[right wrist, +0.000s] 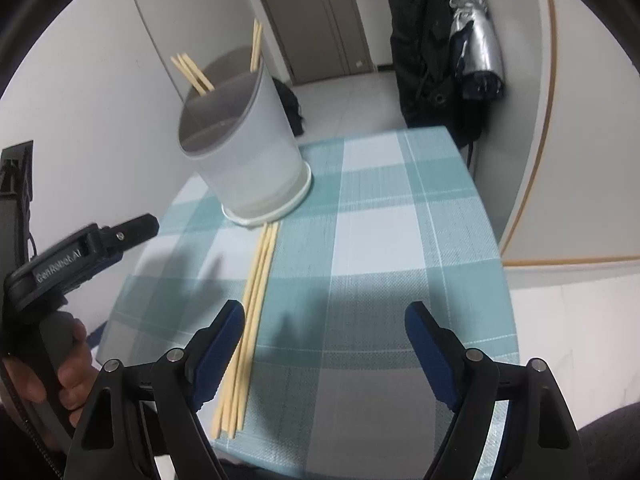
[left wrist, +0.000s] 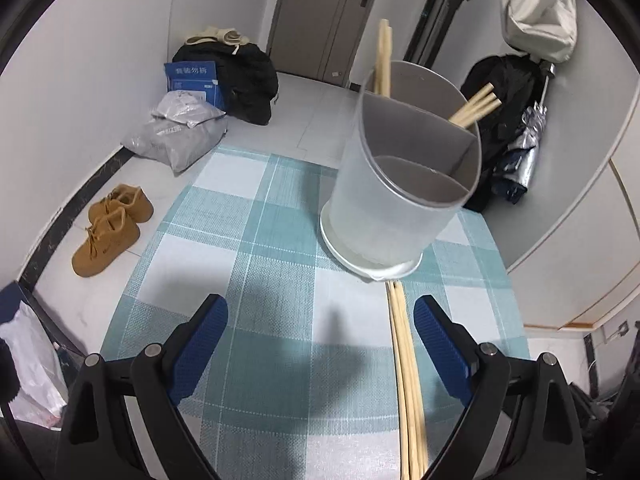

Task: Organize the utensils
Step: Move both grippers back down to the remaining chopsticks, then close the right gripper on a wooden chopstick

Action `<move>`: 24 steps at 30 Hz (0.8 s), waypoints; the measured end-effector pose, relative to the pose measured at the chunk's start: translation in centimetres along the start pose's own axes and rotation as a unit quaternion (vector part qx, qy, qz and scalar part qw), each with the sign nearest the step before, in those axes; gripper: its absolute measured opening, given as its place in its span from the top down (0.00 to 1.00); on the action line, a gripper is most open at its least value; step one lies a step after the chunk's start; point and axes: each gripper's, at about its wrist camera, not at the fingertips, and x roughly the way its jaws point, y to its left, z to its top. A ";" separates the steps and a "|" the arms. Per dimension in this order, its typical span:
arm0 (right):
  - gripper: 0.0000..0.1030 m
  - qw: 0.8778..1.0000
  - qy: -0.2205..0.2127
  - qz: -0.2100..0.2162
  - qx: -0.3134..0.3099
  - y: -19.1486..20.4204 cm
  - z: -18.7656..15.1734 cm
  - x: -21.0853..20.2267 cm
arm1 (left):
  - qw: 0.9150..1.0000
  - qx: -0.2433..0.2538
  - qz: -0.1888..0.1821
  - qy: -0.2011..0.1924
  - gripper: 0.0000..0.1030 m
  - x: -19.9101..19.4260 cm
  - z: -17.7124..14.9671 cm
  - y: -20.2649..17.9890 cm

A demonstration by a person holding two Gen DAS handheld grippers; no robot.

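A frosted grey utensil holder (left wrist: 404, 184) with inner dividers stands on a teal checked tablecloth (left wrist: 248, 280); it also shows in the right wrist view (right wrist: 248, 148). Several wooden chopsticks (left wrist: 384, 56) stand in its compartments. A bundle of loose chopsticks (left wrist: 406, 380) lies on the cloth, running from the holder's base toward me, also in the right wrist view (right wrist: 252, 312). My left gripper (left wrist: 320, 316) is open and empty, the bundle lying just inside its right finger. My right gripper (right wrist: 324, 320) is open and empty, the bundle beside its left finger.
The left gripper's body (right wrist: 80, 256) shows at the right view's left, held by a hand. On the floor lie tan shoes (left wrist: 112, 228), grey bags (left wrist: 180, 132) and a black bag (left wrist: 240, 76). A dark coat and umbrella (right wrist: 476, 40) hang at the far right. The table edge is close on the right.
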 end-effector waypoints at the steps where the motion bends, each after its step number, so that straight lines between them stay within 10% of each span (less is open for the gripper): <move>1: 0.23 1.000 0.007 -0.004 -0.006 0.2 0.2 0.4 | 1.000 0.000 0.000 -0.001 0.11 0.0 0.2 0.1; 24: 0.79 0.983 0.129 -0.036 -0.128 6.6 3.8 10.1 | 0.993 -0.115 0.004 0.024 0.11 0.7 2.9 6.0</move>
